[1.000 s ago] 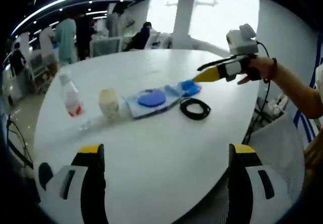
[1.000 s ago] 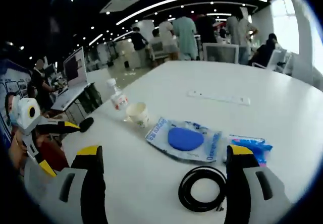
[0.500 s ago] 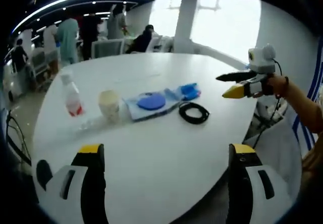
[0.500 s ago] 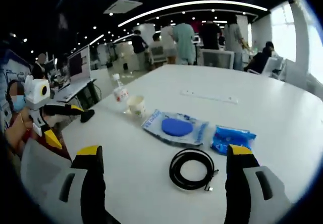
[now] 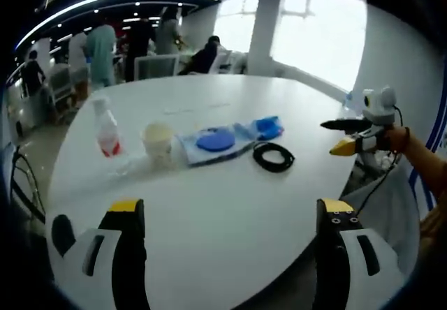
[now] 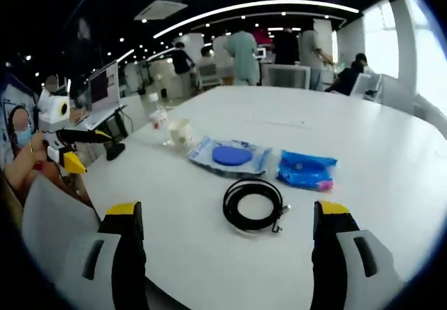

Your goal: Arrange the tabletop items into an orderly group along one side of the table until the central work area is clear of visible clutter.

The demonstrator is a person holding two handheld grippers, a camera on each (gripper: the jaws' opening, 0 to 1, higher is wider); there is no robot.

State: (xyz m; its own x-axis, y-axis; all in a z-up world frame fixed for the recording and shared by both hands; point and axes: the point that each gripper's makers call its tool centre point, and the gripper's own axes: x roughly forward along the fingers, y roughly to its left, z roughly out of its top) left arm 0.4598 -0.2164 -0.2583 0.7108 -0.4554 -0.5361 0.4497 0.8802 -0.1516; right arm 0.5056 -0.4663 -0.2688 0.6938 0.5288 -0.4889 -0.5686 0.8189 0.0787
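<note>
Left gripper [image 5: 227, 237]: yellow-tipped jaws spread wide apart, nothing between them, held low over the near edge of the round white table [image 5: 230, 212]. In the right gripper view it appears at the far left [image 6: 82, 149], held off the table's rim, jaws parted.

Right gripper [image 6: 227, 237]: jaws likewise wide apart and empty, over its own near edge of the table. In the left gripper view it appears at the right [image 5: 343, 135], beyond the table's edge, a hand behind it.

Coiled black cable [image 6: 252, 204]: lies flat on the table, nearest of the items in the right gripper view; in the left gripper view [image 5: 273, 157] it sits just in front of the blue packets.

Small bright-blue plastic packet [image 6: 304, 170]: flat, just beyond the cable, beside the larger packet; also seen at [image 5: 267, 126].

Clear flat packet with a round blue disc inside [image 6: 228, 157]: flat, near the middle of the table [image 5: 214, 141].

Pale paper cup [image 5: 158, 142]: upright, just beside the disc packet; also at [image 6: 179, 133].

Clear plastic bottle with a red label [image 5: 107, 129]: upright, beyond the cup, near the table's edge.

Background: people standing [image 6: 244, 55] among desks under ceiling light strips.
</note>
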